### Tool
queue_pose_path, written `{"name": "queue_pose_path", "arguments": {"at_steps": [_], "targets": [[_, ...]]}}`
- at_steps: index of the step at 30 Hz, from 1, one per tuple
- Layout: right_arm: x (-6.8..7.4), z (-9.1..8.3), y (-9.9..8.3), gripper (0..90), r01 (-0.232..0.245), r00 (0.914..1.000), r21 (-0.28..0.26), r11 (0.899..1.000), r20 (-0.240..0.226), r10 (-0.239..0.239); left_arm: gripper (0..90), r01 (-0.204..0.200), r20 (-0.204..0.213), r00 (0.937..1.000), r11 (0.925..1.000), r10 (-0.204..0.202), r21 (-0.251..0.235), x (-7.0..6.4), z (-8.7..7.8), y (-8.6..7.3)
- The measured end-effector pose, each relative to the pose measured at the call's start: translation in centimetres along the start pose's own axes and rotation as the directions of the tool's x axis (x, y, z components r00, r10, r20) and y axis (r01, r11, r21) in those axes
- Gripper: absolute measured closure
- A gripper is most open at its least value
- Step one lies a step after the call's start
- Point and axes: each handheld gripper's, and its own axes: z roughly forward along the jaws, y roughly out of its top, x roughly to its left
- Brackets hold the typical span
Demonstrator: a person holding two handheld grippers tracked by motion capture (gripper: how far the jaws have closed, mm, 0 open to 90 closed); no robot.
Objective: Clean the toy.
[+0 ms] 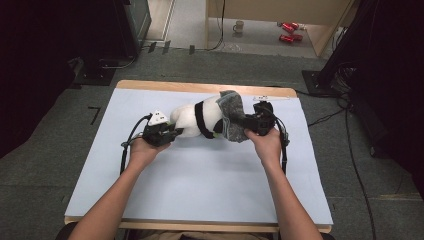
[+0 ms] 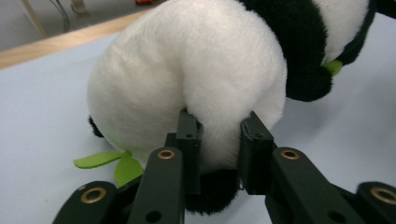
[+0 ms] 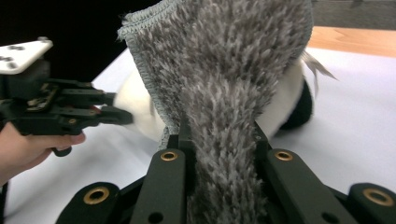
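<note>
Currently, the soft black-and-white plush panda toy (image 1: 197, 119) lies on its side near the far middle of the pale blue table mat (image 1: 200, 170), its long axis running left to right between the two hands. The left gripper (image 1: 172, 132) sits at the toy's left end; in the left gripper view its jaws are clenched on a fold of the white plush body (image 2: 205, 93), with the bulk of the toy rising ahead of and above the jaws. Small green felt leaves (image 2: 109, 163) lie on the mat just beside that end. The right gripper (image 1: 248, 123) sits at the opposite end, and in the right gripper view its jaws are clamped on a shaggy grey fabric cloth (image 3: 224, 93) with a stitched hem, which stands up from the jaws and drapes against the toy's right end.

Judgement: the work in hand appears to be drawing the grey cloth over the panda. The deciding relation is that the toy lies to the left of the right jaws, along the same line as its long axis, so the cloth would need to travel leftward over the body while the left gripper anchors the far end. Whether the cloth already encloses part of the toy cannot be told.
</note>
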Motion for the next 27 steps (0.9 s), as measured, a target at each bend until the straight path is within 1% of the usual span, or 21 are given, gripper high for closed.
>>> {"name": "queue_pose_path", "arguments": {"at_steps": [1, 2, 3, 4, 5, 6, 7, 10, 11, 12, 14, 15, 16, 18, 20, 22, 23, 24, 27], "targets": [[0.4, 0.0, 0.2, 76.5, 0.006, 1.0, -0.001, 1.0, -0.007, -0.006, 75.6, 0.02, 0.026, 0.9995, 0.9998, -0.02, 0.006, 0.1, -0.2, 0.2], [0.8, -0.1, 0.3, 76.5, 0.014, 0.9998, -0.003, 1.0, -0.015, -0.014, 76.2, 0.042, 0.052, 0.9977, 0.9988, -0.044, 0.025, 0.1, -0.4, 0.4], [1.2, -0.1, 0.4, 76.5, 0.019, 0.9995, -0.006, 1.0, -0.024, -0.019, 76.5, 0.074, 0.082, 0.9937, 0.9964, -0.077, 0.042, 0.1, -0.8, 0.7], [1.8, -0.1, 0.6, 76.5, 0.027, 0.9989, -0.005, 1.0, -0.039, -0.027, 76.9, 0.096, 0.101, 0.9897, 0.994, -0.101, 0.053, 0.2, -1.0, 0.9], [2.1, -0.1, 0.7, 76.5, 0.032, 0.9984, -0.003, 0.999, -0.047, -0.032, 77.0, 0.127, 0.123, 0.9833, 0.99, -0.134, 0.063, 0.1, -1.4, 1.1], [2.6, 0.0, 0.8, 76.5, 0.041, 0.9974, -0.005, 0.999, -0.059, -0.041, 77.0, 0.156, 0.147, 0.9751, 0.9849, -0.166, 0.076, 0.1, -1.9, 1.5], [3.3, 0.0, 0.9, 76.5, 0.053, 0.9957, -0.003, 0.999, -0.076, -0.053, 77.0, 0.166, 0.162, 0.9706, 0.9823, -0.178, 0.086, 0.0, -2.2, 1.7], [4.8, 0.3, 1.1, 76.5, 0.08, 0.9908, 0.004, 0.997, -0.11, -0.079, 76.8, 0.206, 0.203, 0.9519, 0.9699, -0.229, 0.131, -0.4, -3.0, 2.4], [5.3, 0.4, 1.0, 76.5, 0.091, 0.9884, 0.005, 0.996, -0.123, -0.09, 76.7, 0.211, 0.205, 0.9496, 0.9674, -0.237, 0.139, -0.6, -3.1, 2.5], [5.9, 0.6, 1.0, 76.5, 0.101, 0.986, 0.014, 0.995, -0.135, -0.098, 76.6, 0.212, 0.207, 0.9487, 0.9666, -0.239, 0.144, -0.8, -3.1, 2.5], [7.0, 1.3, 0.8, 76.5, 0.12, 0.9796, 0.032, 0.992, -0.166, -0.113, 76.1, 0.205, 0.194, 0.9536, 0.9687, -0.23, 0.141, -1.1, -2.9, 2.5], [7.7, 1.9, 0.5, 76.5, 0.133, 0.976, 0.044, 0.99, -0.179, -0.124, 76.0, 0.204, 0.198, 0.9532, 0.9693, -0.229, 0.137, -1.2, -2.7, 2.5], [8.2, 2.4, 0.3, 76.5, 0.143, 0.9746, 0.054, 0.988, -0.182, -0.131, 75.8, 0.206, 0.196, 0.953, 0.9684, -0.231, 0.14, -1.2, -2.5, 2.4], [9.0, 3.8, -0.5, 76.5, 0.164, 0.9721, 0.083, 0.983, -0.183, -0.147, 75.5, 0.221, 0.198, 0.9487, 0.9645, -0.247, 0.145, -1.2, -2.2, 2.3], [9.2, 4.9, -1.2, 76.5, 0.171, 0.9732, 0.118, 0.978, -0.176, -0.149, 75.4, 0.235, 0.197, 0.9452, 0.9615, -0.26, 0.143, -1.1, -2.2, 2.2], [9.1, 6.1, -2.0, 76.5, 0.177, 0.9763, 0.143, 0.974, -0.151, -0.155, 75.3, 0.232, 0.191, 0.9472, 0.9615, -0.258, 0.148, -1.1, -2.2, 2.2], [8.9, 6.4, -2.3, 76.5, 0.185, 0.9765, 0.145, 0.972, -0.139, -0.165, 75.3, 0.229, 0.183, 0.9495, 0.9615, -0.255, 0.152, -1.0, -2.2, 2.1], [8.6, 6.6, -2.4, 76.5, 0.188, 0.9764, 0.141, 0.972, -0.133, -0.17, 75.3, 0.236, 0.183, 0.9476, 0.96, -0.262, 0.151, -0.9, -2.2, 2.0], [7.7, 6.5, -2.4, 76.1, 0.18, 0.9801, 0.154, 0.971, -0.112, -0.164, 75.0, 0.25, 0.187, 0.9429, 0.9569, -0.275, 0.148, -0.3, -2.3, 1.9]]}}
